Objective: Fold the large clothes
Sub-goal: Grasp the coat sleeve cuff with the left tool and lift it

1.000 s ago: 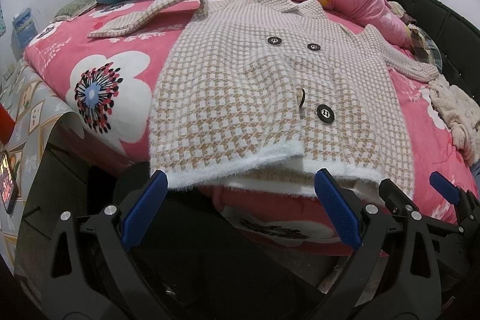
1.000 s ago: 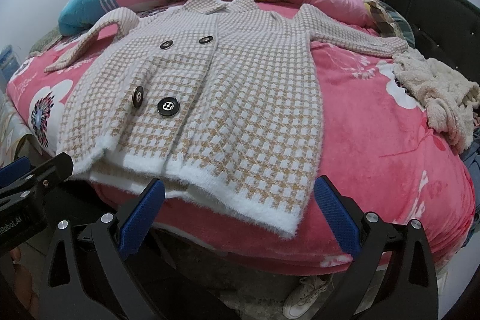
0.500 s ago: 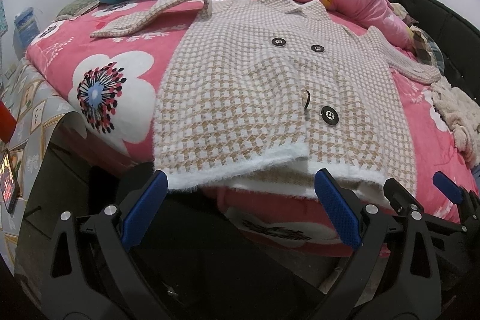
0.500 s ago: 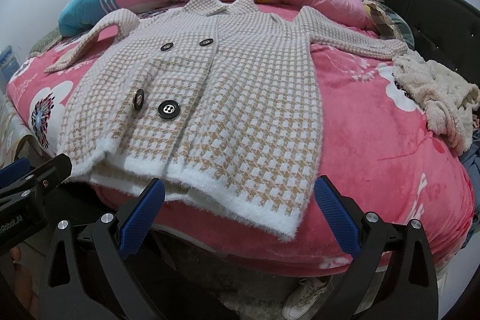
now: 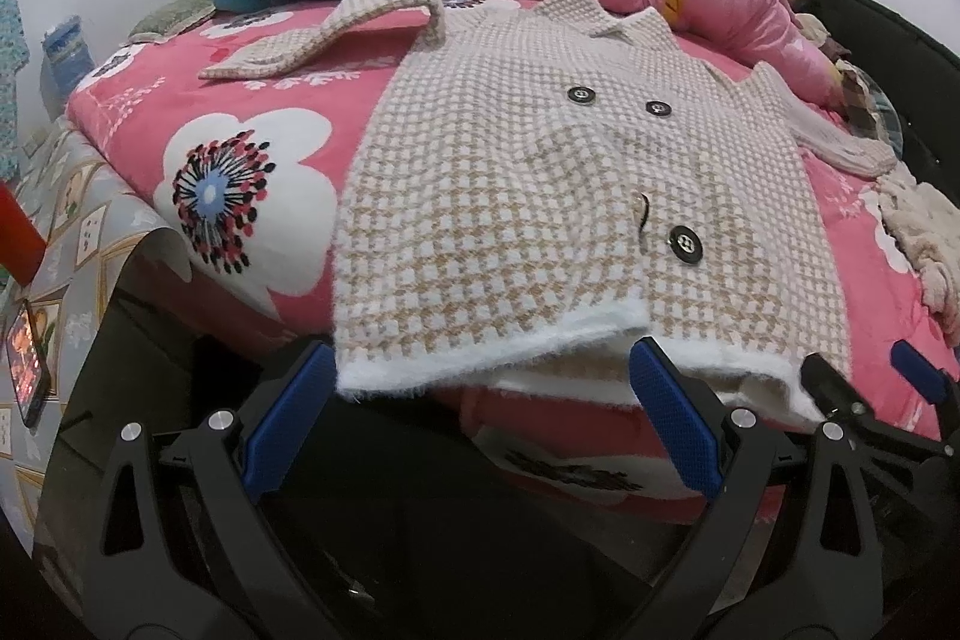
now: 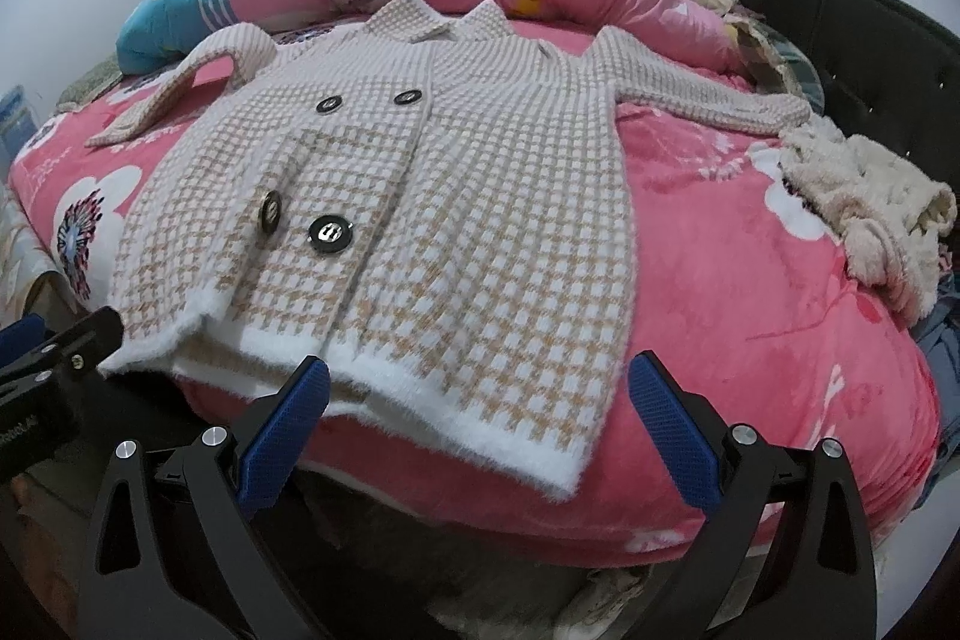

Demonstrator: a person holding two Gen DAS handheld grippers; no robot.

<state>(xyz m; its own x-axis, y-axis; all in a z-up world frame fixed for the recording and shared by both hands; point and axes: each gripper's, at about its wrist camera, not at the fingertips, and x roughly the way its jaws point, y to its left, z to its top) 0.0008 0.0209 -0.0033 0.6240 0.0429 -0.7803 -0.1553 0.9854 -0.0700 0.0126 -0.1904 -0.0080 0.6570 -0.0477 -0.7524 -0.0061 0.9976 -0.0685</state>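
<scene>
Fuzzy beige-and-white houndstooth coat (image 6: 420, 220) lay flat, face up on pink bed (image 6: 750, 310), hem overhanging near edge. Judged soft, bulky, floppy; best taken at white hem corners. Left gripper (image 5: 480, 415) and right gripper (image 6: 477, 415) wide open, empty, just short of hem.

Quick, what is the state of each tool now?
Left tool: open, holding nothing, at the coat hem.
Right tool: open, holding nothing.

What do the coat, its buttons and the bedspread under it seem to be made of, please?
Coat: fuzzy knit, probably wool or acrylic; the white hem looks hairy. Buttons: glossy black, likely plastic with metal centres. Bedspread: plush fleece, judging by its soft matte sheen.
</scene>
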